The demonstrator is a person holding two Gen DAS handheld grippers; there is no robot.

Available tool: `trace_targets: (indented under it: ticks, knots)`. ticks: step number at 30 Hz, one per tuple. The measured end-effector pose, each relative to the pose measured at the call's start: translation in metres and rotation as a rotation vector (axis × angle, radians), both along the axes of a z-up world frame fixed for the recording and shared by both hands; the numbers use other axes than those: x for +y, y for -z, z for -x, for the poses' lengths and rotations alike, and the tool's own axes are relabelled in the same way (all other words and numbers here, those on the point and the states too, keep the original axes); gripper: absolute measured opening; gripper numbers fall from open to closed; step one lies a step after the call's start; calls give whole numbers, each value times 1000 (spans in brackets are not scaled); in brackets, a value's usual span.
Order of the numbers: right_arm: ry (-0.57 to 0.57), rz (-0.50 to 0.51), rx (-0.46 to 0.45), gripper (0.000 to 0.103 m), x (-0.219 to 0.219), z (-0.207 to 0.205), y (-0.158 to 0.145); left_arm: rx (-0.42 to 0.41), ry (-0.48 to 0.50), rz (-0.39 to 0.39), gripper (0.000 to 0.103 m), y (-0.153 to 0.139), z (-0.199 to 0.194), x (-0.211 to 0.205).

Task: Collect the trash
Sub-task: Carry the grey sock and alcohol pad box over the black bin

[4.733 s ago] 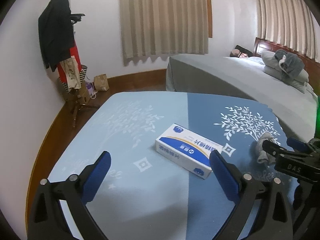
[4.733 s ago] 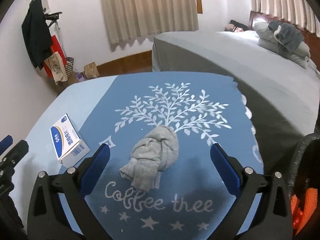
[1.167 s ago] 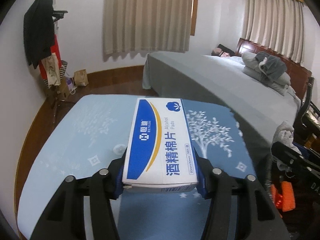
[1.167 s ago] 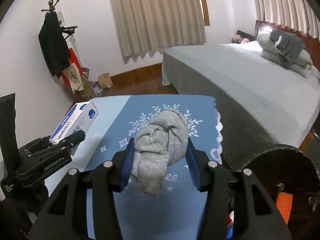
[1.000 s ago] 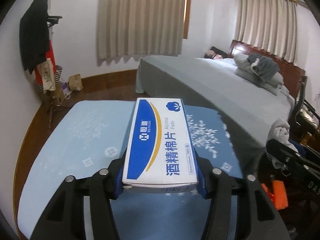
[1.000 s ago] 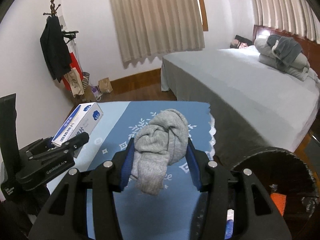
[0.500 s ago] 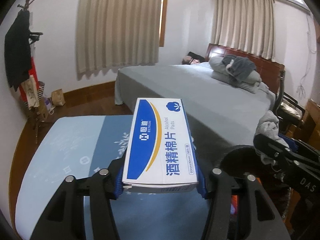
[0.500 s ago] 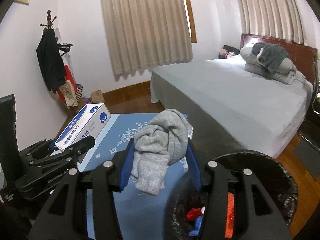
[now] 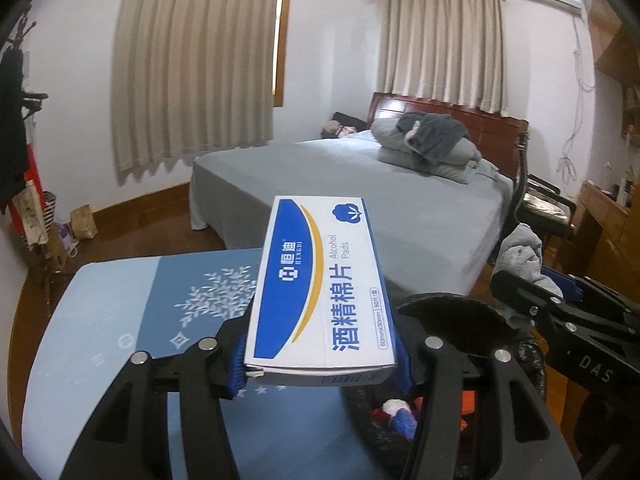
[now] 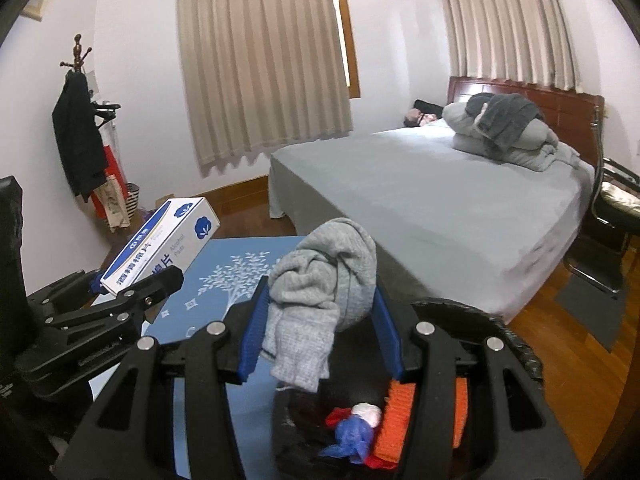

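Both tools are loaded and over at the bin. The left tool (image 9: pixel 320 364) is clamped on the alcohol pad box (image 9: pixel 320 296), a crisp white and blue carton, flat-sided and rigid, sticking out level past the blue pads. The right tool (image 10: pixel 318 336) is clenched on the grey sock (image 10: pixel 320 292), a soft knitted bundle, lumpy and folded over itself, with a loose end drooping below the grip.

This looks like the drop-off step. The trash bin (image 10: pixel 516 344) sits just beside the counter (image 9: pixel 100 320), its rim wrapped in a crinkly black liner, and inside it lie an orange ribbed piece and a knot of red, blue and white scraps. The sock hangs above the bin's mouth, on the counter side; the box appears to sit nearer the counter's edge, only partly over the rim.

Next move, I'd say: open the right tool and let the sock fall, which should go easily since it is limp. The box calls for a little more reach toward the bin, or a tip downward, before release, because a stiff carton could catch the rim and bounce out.

The counter wears a smooth blue cloth with a white tree print.
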State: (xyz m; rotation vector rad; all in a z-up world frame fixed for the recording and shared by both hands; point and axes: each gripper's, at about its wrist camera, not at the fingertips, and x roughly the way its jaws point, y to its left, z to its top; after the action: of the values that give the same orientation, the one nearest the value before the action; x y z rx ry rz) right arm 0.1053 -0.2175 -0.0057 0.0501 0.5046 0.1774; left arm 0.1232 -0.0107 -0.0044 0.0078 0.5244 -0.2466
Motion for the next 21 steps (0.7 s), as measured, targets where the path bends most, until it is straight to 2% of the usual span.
trace_targets:
  ticks: [13,21]
  knots:
    - [97,-6,5,47,-47,15,5,-14,111,-10,55,-2,1,-51]
    - [161,-5,20,47,-78,21,14,-9,169,-20,55,7,0,-82]
